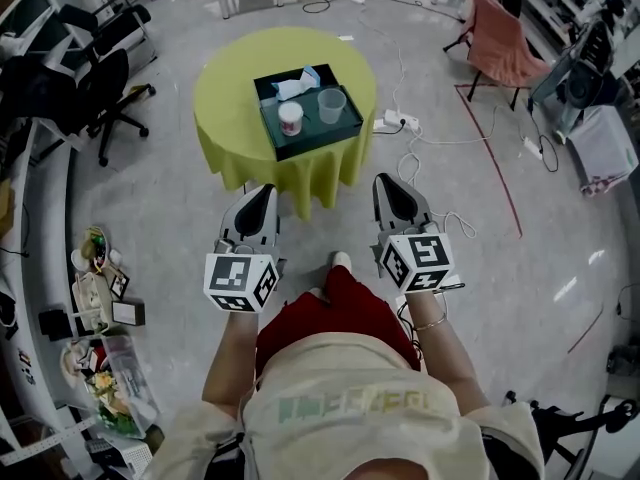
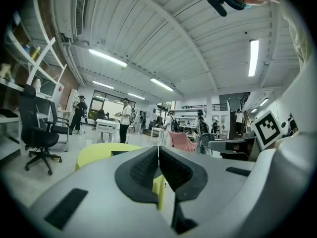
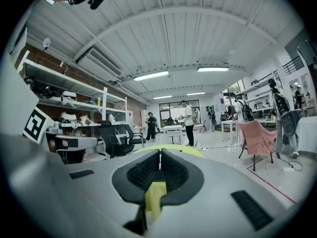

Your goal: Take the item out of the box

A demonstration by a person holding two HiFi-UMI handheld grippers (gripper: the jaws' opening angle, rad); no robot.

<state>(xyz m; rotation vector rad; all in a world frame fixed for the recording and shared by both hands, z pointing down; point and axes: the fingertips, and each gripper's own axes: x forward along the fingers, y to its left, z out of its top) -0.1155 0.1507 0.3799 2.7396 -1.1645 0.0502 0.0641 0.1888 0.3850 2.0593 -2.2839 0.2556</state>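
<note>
A dark green box (image 1: 345,128) sits on a round table with a yellow-green cloth (image 1: 230,88). Inside the box stand a white cup with a red band (image 1: 291,118), a clear plastic cup (image 1: 331,105) and a tissue pack (image 1: 298,85). My left gripper (image 1: 262,190) and right gripper (image 1: 392,180) hover side by side short of the table, level and pointing towards it. Each has its jaws shut with nothing between them. In the left gripper view the gripper (image 2: 158,149) shows the yellow table (image 2: 101,152) behind its tips. The right gripper (image 3: 160,152) likewise points at the table (image 3: 173,149).
Black office chairs (image 1: 105,98) stand left of the table. A pink-draped chair (image 1: 500,43) is at the back right. A power strip and white cables (image 1: 400,123) lie on the floor right of the table. A cluttered bench (image 1: 95,308) runs along the left. People stand far across the room (image 2: 125,118).
</note>
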